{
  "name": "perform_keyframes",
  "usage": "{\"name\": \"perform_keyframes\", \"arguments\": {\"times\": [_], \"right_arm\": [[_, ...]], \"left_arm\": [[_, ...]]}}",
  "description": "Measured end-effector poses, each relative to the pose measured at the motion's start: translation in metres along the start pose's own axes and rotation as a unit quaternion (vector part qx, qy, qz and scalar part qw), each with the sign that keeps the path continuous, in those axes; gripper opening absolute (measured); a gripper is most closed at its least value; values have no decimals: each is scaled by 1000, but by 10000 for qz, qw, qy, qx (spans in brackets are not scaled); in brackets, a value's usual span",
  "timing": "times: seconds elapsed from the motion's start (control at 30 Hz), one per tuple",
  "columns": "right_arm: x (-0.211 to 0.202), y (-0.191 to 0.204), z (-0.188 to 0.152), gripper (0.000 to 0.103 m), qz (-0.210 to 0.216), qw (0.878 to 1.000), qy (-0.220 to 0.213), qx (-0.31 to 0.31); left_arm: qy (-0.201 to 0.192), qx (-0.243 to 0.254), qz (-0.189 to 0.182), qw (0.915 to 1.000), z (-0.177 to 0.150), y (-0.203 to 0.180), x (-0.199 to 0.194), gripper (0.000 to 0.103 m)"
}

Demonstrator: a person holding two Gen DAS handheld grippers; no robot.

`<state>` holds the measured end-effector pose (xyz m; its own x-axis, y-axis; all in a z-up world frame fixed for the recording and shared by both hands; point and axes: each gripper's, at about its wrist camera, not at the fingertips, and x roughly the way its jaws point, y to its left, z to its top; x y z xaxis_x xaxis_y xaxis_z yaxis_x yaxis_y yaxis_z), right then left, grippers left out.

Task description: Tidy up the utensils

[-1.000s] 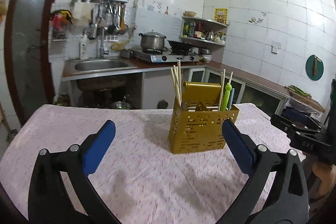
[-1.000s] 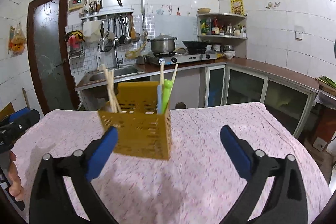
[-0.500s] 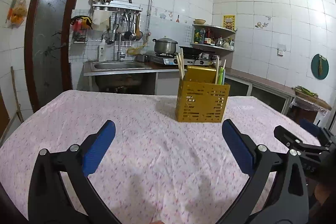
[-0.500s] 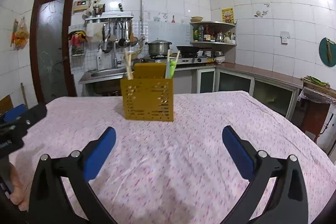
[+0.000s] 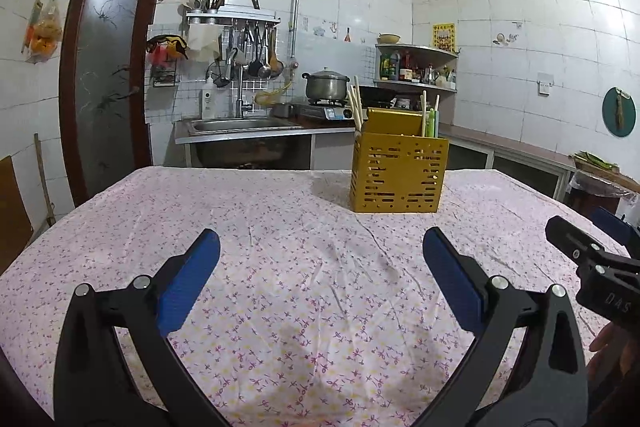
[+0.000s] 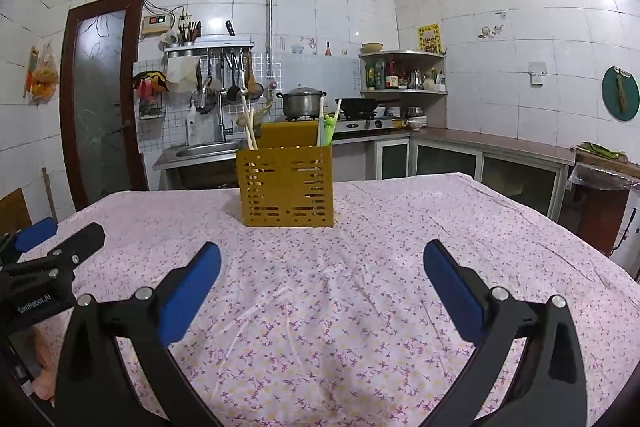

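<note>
- Tiled kitchen; table (image 5: 280, 267) under a pink floral cloth.
- Yellow holder (image 6: 286, 187) stands upright mid-table, chopsticks (image 6: 249, 127) and a green utensil (image 6: 328, 129) sticking out.
- Left gripper (image 5: 320, 279) and right gripper (image 6: 322, 281) hover well short of it, jaws spread, empty.

yellow perforated utensil caddy (image 5: 398, 175) sits upright on the far part of the floral tablecloth, slotted holes all over its front. wooden chopsticks (image 5: 355, 107) poke out of its left side leaning a bit, green utensil (image 6: 328, 131) plus a couple more sticks stand on the right
</note>
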<state>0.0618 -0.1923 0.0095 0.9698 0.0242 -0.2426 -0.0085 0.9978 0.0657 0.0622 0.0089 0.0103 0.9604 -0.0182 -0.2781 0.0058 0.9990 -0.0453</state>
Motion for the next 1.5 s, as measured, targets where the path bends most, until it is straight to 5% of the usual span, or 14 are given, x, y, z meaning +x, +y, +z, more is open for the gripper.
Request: {"name": "perform_keyframes", "arguments": {"times": [0.23, 1.5], "right_arm": [[-8, 14, 0, 99, -31, 9992, -185, -356], [-11, 8, 1, 99, -116, 9995, -181, -249]], "left_arm": [[-27, 34, -52, 10000, 1, -4, -1, 98], [-81, 158, -129, 9998, 0, -10, -3, 98]]}}
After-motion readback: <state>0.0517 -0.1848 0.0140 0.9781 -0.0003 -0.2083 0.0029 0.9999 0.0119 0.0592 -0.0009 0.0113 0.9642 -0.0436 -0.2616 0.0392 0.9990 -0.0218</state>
